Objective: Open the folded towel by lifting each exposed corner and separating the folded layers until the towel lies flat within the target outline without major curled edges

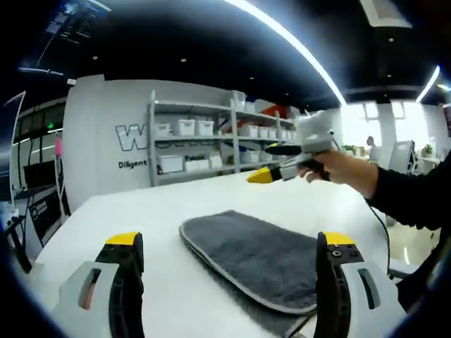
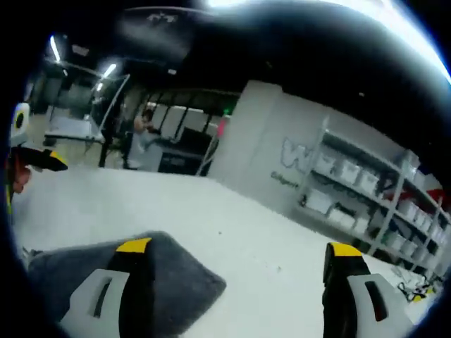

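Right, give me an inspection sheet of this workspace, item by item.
Surface: white table, bare around the towel.
Job's things: grey towel, folded, lying on the table; target outline not seen.
Clutter: nothing seen.
Grippers: left gripper open, above the towel; right gripper open, held in a hand above the table.
Cables: dark cable hanging below the sleeve.
Surroundings: shelving with white bins, lettered wall.

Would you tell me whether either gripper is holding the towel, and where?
Nothing is held: left gripper and right gripper are open above the grey towel.
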Demonstrator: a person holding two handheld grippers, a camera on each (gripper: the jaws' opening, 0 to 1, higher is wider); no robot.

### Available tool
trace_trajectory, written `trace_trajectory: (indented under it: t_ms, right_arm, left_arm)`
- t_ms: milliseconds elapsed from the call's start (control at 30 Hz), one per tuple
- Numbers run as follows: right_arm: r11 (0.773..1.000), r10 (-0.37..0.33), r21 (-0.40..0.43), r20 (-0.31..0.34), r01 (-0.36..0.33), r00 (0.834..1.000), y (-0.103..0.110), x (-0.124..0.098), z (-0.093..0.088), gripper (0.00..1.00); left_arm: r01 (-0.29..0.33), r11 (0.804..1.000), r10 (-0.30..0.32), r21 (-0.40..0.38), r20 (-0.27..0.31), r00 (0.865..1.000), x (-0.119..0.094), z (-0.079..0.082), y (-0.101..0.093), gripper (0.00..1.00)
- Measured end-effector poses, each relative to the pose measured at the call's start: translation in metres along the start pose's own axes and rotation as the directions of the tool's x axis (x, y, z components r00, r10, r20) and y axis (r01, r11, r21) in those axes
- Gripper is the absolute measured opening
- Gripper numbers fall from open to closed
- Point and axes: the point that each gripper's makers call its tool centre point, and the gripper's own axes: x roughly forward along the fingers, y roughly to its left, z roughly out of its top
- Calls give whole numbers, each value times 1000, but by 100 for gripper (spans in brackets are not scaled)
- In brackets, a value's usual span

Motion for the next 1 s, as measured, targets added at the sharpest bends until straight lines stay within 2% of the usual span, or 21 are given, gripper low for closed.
trace_trajectory:
  t_ms: [133, 267, 333, 500, 600, 633, 667, 733, 800, 867, 1000]
  right_arm:
    - [1000, 4, 14, 43, -4, 999, 11, -37, 3, 100]
    - [999, -42, 9, 91, 41, 995, 14, -85, 2, 100]
    - [999, -51, 22, 106, 49, 993, 15, -101, 0, 100]
    - [993, -81, 94, 136, 69, 987, 17, -134, -11, 100]
    - [993, -90, 92, 125, 78, 988, 22, -147, -23, 100]
    - [992, -90, 94, 121, 79, 989, 22, -150, -26, 100]
    - [991, -87, 109, 116, 75, 989, 23, -153, -29, 100]
    - [989, -90, 127, 119, 75, 989, 25, -157, -31, 100]
    - [989, -100, 119, 127, 85, 987, 27, -160, -31, 100]
    - [990, -106, 106, 127, 93, 986, 27, -163, -32, 100]
    - [991, -98, 106, 137, 84, 986, 29, -167, -31, 100]
  left_arm:
    - [8, 1000, -8, -8, 5, 1000, -4, 3, 5, 100]
    - [-2, 1000, 2, 1, 2, 1000, -14, 7, 15, 100]
    - [-12, 1000, 12, -19, 4, 1000, -18, 10, 19, 100]
    - [21, 1000, -21, -19, 12, 1000, -27, 14, 21, 100]
    - [40, 999, -41, 34, 28, 999, -29, 15, 17, 100]
    - [47, 995, -49, 86, 22, 999, -28, 14, 16, 98]
    - [36, 991, -38, 127, 13, 999, -27, 12, 17, 98]
    - [-7, 987, 5, 161, 15, 1000, -24, 12, 22, 100]
    - [-3, 988, -1, 155, 25, 1000, -24, 13, 21, 100]
    - [-5, 993, -1, 117, 47, 999, -24, 17, 24, 100]
    - [-2, 996, -1, 93, 34, 999, -28, 13, 30, 100]
